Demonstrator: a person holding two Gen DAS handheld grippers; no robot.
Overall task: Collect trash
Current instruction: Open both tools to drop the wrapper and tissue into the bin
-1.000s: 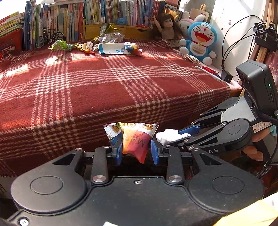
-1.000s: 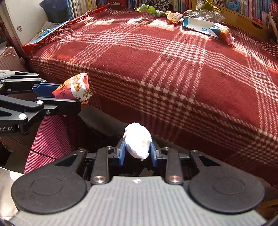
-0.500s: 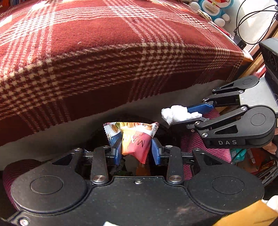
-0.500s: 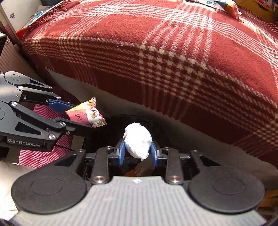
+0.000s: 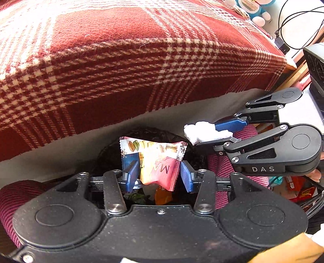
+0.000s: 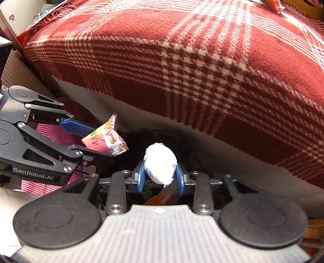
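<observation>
My left gripper point(image 5: 159, 178) is shut on a pink, yellow and blue snack wrapper point(image 5: 154, 155) that stands upright between the blue pads. My right gripper point(image 6: 160, 178) is shut on a crumpled white tissue wad point(image 6: 160, 163). Both hang over the dark mouth of a black-lined bin point(image 6: 139, 139) below the bed edge. Inside the bin lies an orange wrapper point(image 5: 162, 197) with some green scraps. From the left wrist, the right gripper point(image 5: 205, 134) shows to the right with the tissue point(image 5: 194, 131). From the right wrist, the left gripper point(image 6: 103, 143) holds the wrapper point(image 6: 109, 139) at left.
A red plaid blanket point(image 5: 121, 60) covers the bed and hangs over its near edge just beyond the bin. Pink striped fabric point(image 5: 222, 163) flanks the bin. A blue plush toy point(image 5: 253, 8) and black cables point(image 5: 293, 24) sit at the far right. More litter point(image 6: 273, 4) lies at the bed's back.
Both grippers have dropped from bed height to just above the bin, carrying their items. The left pads look slightly further apart than before, with the wrapper still between them.
</observation>
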